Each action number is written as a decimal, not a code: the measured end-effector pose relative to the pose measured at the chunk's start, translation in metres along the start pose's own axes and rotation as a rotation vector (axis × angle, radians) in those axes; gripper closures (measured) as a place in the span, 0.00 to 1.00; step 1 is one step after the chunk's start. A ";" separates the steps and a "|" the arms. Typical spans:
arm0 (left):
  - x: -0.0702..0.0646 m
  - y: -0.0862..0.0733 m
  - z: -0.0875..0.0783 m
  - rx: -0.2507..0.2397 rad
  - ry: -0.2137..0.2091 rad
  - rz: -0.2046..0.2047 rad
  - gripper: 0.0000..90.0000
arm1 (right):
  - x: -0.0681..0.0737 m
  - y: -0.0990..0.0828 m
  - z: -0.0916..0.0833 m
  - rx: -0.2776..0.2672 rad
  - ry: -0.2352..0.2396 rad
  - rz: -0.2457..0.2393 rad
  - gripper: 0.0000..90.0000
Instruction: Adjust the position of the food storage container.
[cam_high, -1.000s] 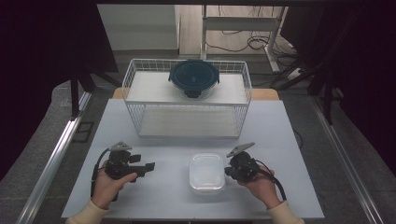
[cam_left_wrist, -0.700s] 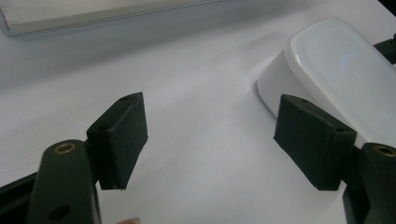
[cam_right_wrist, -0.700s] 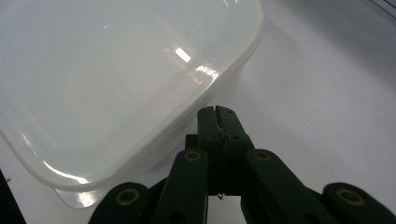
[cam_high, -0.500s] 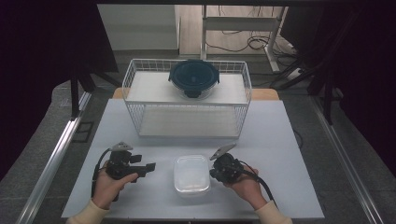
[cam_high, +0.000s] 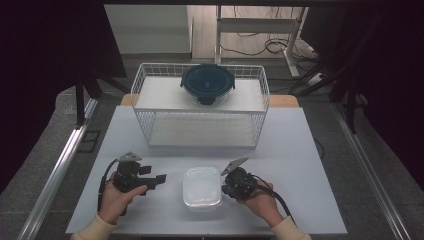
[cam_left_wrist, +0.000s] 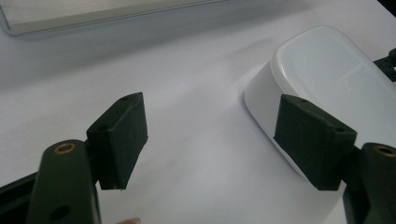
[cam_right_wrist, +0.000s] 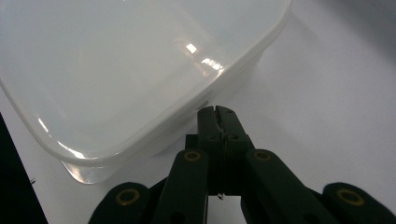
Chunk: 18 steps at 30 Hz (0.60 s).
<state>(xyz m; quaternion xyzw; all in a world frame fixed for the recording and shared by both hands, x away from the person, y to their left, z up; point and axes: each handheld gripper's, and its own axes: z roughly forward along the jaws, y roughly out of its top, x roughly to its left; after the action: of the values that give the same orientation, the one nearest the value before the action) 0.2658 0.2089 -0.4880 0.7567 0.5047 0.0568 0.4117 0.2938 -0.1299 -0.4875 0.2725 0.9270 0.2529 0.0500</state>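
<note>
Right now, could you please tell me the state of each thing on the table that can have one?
White container: lid on, flat on the table, between the two claws.
Round container: dark lid on, on top of the wire rack.
Wire rack: upright, lower shelf bare.
Left claw: jaws open, nothing between them.
Right claw: jaws shut, tips at the white container's side.

A dark round lidded container (cam_high: 207, 84) sits atop a white wire rack (cam_high: 200, 122) (far side).

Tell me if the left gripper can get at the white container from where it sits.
Probably yes. The left gripper is open and points at the white container, with only bare table between them. The shut right gripper presses the far side.
</note>
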 end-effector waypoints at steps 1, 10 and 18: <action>0.000 0.000 0.000 0.000 0.000 -0.001 0.28 | 0.000 0.000 0.000 -0.001 0.004 0.003 0.99; -0.006 0.007 -0.007 -0.033 0.009 -0.030 0.28 | -0.018 -0.015 -0.030 -0.125 0.007 0.139 0.99; -0.028 0.020 -0.010 -0.043 -0.052 -0.028 0.28 | -0.023 -0.009 -0.050 -0.252 0.050 0.220 0.79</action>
<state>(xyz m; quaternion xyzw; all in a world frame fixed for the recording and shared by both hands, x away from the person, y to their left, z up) 0.2622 0.1889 -0.4590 0.7417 0.5031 0.0424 0.4415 0.2973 -0.1709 -0.4495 0.3577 0.8533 0.3779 0.0327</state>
